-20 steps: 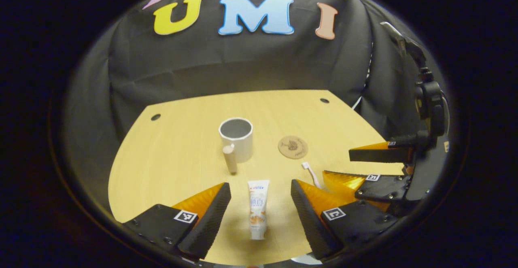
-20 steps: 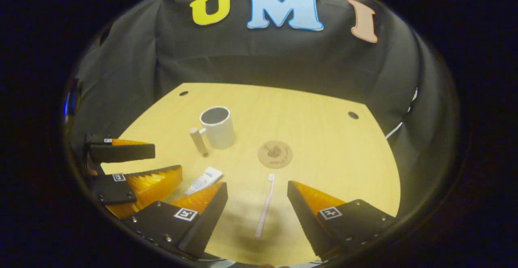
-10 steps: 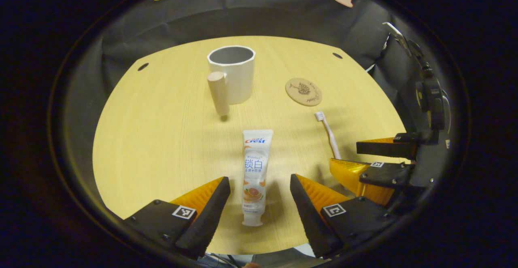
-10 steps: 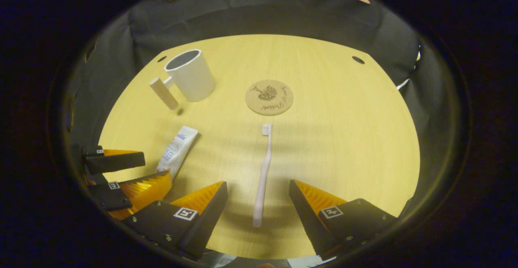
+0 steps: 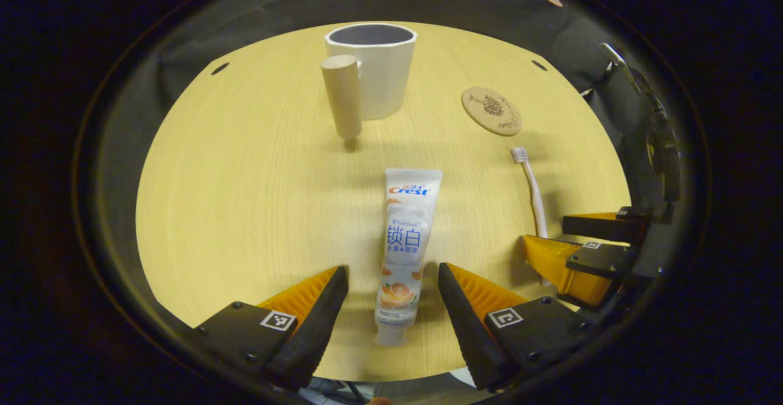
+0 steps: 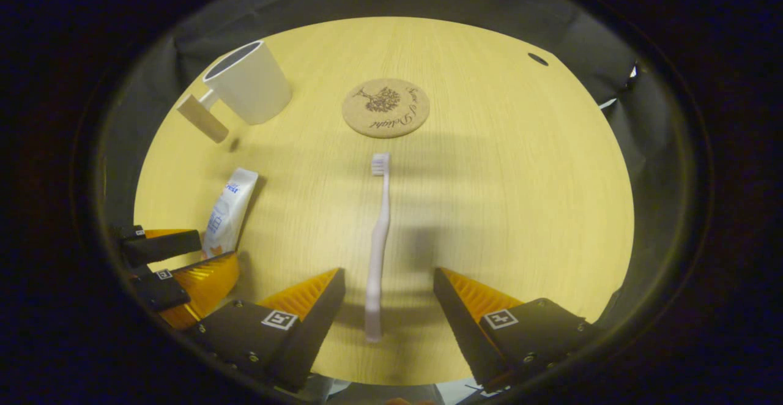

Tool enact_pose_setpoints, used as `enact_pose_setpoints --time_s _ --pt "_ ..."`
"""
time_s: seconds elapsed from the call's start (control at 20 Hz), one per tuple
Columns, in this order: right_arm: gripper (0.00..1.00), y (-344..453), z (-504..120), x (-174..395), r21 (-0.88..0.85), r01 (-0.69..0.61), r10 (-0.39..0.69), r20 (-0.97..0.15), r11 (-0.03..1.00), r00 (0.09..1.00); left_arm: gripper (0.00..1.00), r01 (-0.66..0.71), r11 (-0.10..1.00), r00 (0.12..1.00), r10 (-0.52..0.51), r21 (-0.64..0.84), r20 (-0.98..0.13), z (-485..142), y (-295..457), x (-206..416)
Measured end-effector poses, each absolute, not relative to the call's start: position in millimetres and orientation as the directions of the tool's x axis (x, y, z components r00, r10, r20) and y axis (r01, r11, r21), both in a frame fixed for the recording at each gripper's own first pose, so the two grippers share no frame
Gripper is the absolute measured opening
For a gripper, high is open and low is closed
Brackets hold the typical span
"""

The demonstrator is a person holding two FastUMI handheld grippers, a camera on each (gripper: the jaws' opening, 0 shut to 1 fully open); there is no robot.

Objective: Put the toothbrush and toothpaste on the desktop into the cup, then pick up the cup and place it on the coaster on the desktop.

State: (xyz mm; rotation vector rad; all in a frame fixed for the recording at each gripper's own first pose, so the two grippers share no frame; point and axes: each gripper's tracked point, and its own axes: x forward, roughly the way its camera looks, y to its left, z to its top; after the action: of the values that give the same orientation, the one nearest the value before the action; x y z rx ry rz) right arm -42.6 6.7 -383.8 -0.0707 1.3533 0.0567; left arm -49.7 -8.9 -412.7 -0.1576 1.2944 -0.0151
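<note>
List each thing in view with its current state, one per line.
cup: upright on the desktop, nothing visible inside
toothpaste: lying flat, between the left gripper's open fingers
toothbrush: lying flat, between the right gripper's open fingers
coaster: flat on the desktop, nothing on it
left gripper: open
right gripper: open

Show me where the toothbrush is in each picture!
Left gripper view: the toothbrush lies at the right, bristles toward the coaster, its handle running down to the right gripper.
Right gripper view: the toothbrush lies in the middle, its handle end between the right gripper's open fingers.
Shared landmark: the round coaster, just past the bristles in both.
</note>
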Motion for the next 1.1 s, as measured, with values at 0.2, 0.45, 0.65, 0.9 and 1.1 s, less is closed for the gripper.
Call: enact_pose_setpoints --time_s 0.2,0.45,0.65,0.9,1.1 --pt "0.98 5 -384 -45 -0.013 -0.077 -0.003 -0.991 0.997 0.136 0.93 -0.055 0.996 0.239 -0.055 -0.07 -0.969 -415 -2 -51" --pt "0.97 6 -383 -38 -0.015 -0.066 -0.009 -0.996 0.998 0.09 0.94 -0.055 0.997 0.167 -0.043 -0.052 -0.985 -418 -2 -48" --pt "0.9 9 -382 -38 -0.027 -0.073 -0.023 -0.998 0.997 0.055 0.94 -0.048 0.998 0.139 -0.042 -0.049 -0.989 -418 -2 -48" --pt "0.54 0 -384 -42 -0.025 -0.063 -0.027 -0.999 0.998 -0.018 0.61 -0.051 0.997 0.151 -0.041 -0.049 -0.988 -420 -7 -43" --pt "0.52 -5 -379 -35 -0.061 -0.039 -0.061 -0.998 0.997 -0.002 0.39 -0.062 0.997 0.143 -0.037 -0.046 -0.989 -417 -8 -43"
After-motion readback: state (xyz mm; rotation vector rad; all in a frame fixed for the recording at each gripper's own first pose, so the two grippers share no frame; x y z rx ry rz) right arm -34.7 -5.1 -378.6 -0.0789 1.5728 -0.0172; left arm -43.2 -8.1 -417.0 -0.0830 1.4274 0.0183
